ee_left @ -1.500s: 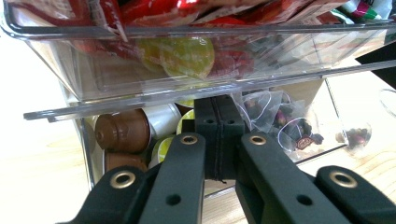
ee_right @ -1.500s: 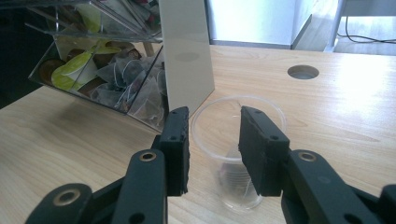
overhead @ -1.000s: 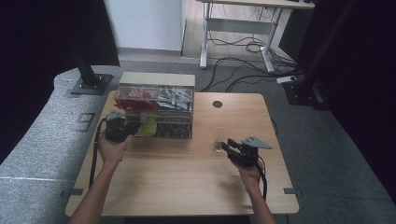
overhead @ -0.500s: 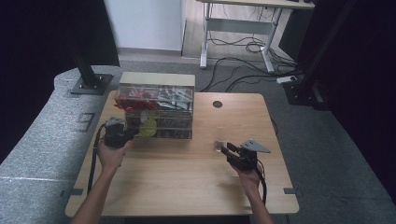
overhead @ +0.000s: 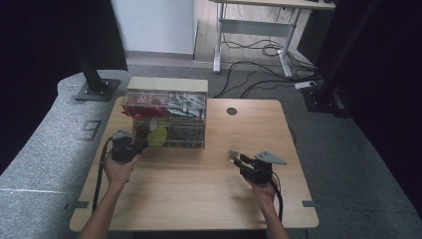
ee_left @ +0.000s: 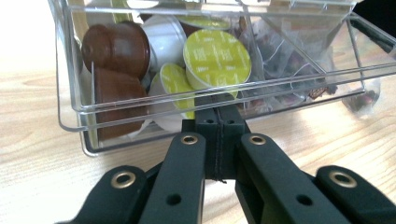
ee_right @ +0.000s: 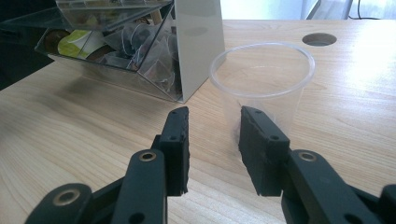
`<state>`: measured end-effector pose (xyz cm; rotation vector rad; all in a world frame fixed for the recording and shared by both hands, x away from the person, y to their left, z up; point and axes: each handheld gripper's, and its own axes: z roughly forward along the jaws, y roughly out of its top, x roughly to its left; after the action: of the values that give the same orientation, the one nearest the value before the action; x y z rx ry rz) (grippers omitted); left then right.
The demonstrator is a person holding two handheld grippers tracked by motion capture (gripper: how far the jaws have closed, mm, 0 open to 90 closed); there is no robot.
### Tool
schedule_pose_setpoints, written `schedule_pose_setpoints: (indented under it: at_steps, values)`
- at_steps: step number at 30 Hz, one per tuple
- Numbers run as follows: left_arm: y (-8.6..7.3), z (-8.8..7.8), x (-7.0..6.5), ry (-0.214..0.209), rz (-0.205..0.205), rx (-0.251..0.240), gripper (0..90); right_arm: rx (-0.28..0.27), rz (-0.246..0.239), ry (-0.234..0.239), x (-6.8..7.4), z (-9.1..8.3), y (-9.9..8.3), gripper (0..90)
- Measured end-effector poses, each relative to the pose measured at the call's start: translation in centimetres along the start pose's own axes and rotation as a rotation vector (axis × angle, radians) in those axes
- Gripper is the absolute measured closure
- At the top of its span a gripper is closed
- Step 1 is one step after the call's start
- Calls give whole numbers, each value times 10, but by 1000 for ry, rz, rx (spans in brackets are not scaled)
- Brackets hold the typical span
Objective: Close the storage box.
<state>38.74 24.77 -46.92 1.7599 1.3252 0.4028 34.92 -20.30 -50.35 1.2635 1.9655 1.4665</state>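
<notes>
Nearby, clear organizer point(overhead: 166, 119) flanks plastic cup point(ee_right: 261, 81).

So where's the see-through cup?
The clear plastic cup stands upright on the table's right side, just ahead of the right gripper, beside the clear box.

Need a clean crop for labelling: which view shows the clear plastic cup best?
The right gripper view: the clear plastic cup stands upright and empty just beyond the right tongs, its rim and wall sharp. In the high view the cup is a faint blur ahead of those tongs. In the left gripper view a clear organiser box of capsules stands close ahead.
</notes>
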Motion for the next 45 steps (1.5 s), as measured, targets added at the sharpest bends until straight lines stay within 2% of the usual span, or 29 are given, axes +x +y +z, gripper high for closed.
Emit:
schedule_pose_setpoints:
  at_steps: [14,25,31,43,45]
  values:
    - [-8,3,1,-9,-5,21,900,5,-2,8,2,-1,-3,622]
    - [-17,8,0,-14,-3,49,900,12,22,14,0,-2,-8,622]
    - [-15,5,-1,-28,-11,26,899,10,21,17,1,-4,-8,620]
    - [-20,9,-1,-29,-10,42,898,16,18,17,1,-2,-9,611]
    - [-21,8,-2,-10,4,39,893,17,16,17,1,-2,-10,607]
